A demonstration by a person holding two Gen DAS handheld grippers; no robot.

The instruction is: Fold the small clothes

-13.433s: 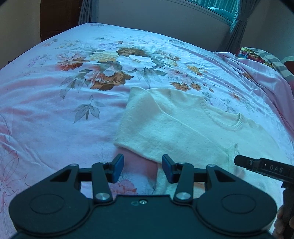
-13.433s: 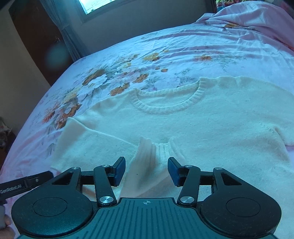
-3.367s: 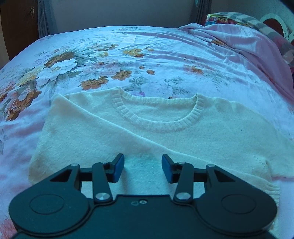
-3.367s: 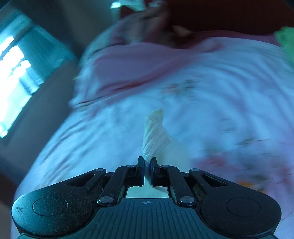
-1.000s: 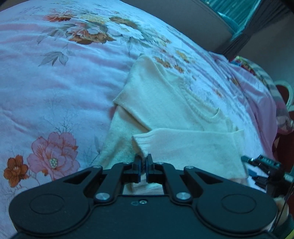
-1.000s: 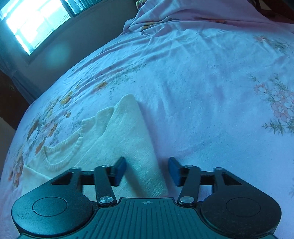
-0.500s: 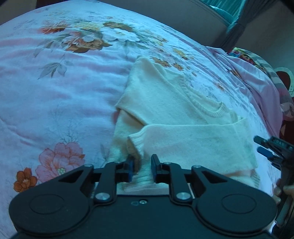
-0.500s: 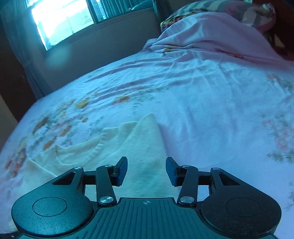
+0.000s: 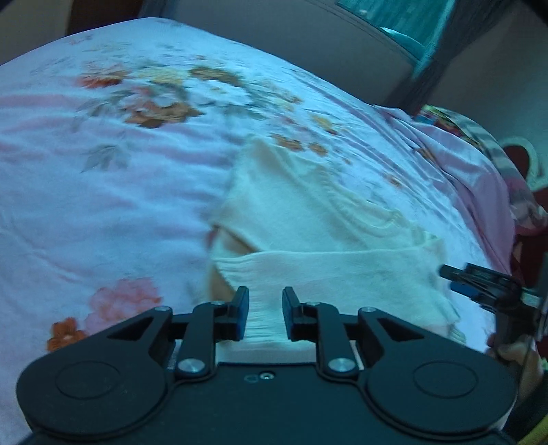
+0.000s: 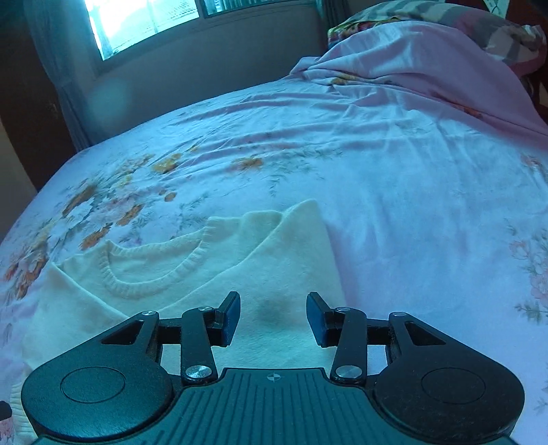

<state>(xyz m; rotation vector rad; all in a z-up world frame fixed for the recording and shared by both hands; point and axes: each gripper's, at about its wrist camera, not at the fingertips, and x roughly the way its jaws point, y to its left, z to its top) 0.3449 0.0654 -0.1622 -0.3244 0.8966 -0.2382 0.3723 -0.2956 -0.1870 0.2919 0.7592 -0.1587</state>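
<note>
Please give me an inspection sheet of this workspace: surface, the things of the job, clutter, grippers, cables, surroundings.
Surface: floral bedsheet, wrinkled.
Job's things: cream sweater, lying flat, both sleeves folded in across the body.
Clutter: bunched pink blanket and striped pillow at the bed's far end.
Grippers: left gripper open over a sleeve cuff; right gripper open above the sweater.
Cables: nothing seen.
Surroundings: bright window, curtain, wall.

left gripper (image 9: 262, 316): black, blue pads, silver screws, round discs
right gripper (image 10: 273, 320): black, ribbed centre, crosshair mark
</note>
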